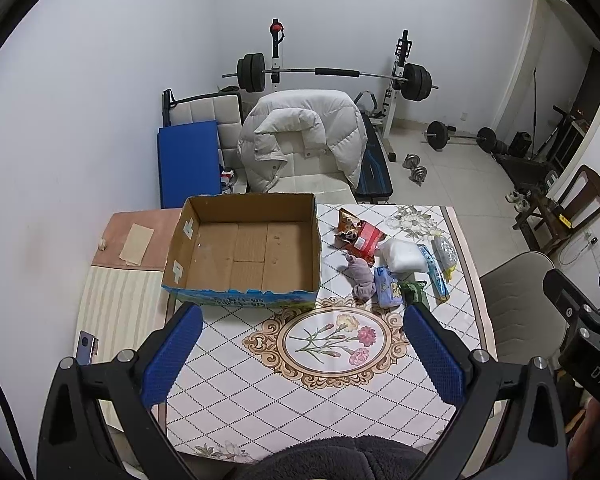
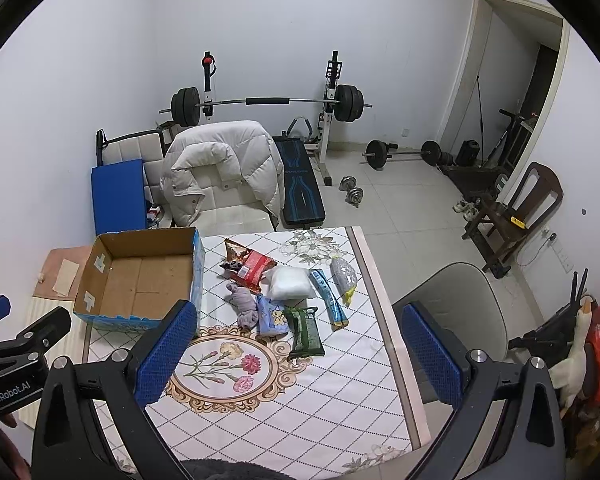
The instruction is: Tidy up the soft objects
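Tabletop (image 1: 340, 400) with empty cardboard box (image 1: 242, 246), soft packets (image 2: 288, 300) alongside.

You have bare tablecloth (image 2: 300, 392) in front of both gripper views, bounded ahead by the cardboard box (image 1: 244, 248) on the left and the cluster of soft packets (image 2: 288, 296) beside it.

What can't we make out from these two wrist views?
- Cardboard box: outer far and left walls hidden in both views by the box itself.
- Packet labels, e.g. red snack bag: print too small in both views.
- Table near edge: left view, covered by dark fleece.
- Left gripper and right gripper: both open, holding nothing.
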A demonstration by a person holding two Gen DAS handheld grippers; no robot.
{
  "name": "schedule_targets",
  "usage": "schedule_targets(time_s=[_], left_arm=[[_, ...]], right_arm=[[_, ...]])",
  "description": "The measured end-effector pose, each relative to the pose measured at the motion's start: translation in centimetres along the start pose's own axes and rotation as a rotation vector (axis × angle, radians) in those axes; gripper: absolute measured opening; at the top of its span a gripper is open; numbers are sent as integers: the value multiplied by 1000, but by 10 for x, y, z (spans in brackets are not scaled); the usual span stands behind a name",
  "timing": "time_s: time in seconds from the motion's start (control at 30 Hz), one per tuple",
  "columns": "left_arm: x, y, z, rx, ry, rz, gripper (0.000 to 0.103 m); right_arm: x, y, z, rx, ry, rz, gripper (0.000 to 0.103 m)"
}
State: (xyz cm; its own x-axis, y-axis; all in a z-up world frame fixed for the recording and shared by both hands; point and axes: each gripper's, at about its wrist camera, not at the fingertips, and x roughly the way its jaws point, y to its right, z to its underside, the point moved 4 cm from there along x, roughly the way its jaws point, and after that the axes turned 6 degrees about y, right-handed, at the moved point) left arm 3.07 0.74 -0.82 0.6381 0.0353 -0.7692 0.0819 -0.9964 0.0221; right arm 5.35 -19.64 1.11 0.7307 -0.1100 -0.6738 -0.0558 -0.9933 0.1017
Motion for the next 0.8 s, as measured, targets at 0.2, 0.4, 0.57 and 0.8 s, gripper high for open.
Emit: schedule_targets(time_s=[0.2, 0.4, 0.57, 0.8], left_arm=[[-1, 3, 1, 2, 9, -2, 103], [-2, 5, 4, 2, 13, -2, 103], [-4, 6, 3, 3, 21, -4, 103], [-7, 4, -1, 0, 35, -7, 103]], right_arm=[[-1, 0, -1, 2, 0, -4, 103], [-1, 0, -1, 3, 2, -2, 103], [-2, 1, -4, 6, 11, -7, 103], [-9, -3, -7, 2, 22, -12, 103]])
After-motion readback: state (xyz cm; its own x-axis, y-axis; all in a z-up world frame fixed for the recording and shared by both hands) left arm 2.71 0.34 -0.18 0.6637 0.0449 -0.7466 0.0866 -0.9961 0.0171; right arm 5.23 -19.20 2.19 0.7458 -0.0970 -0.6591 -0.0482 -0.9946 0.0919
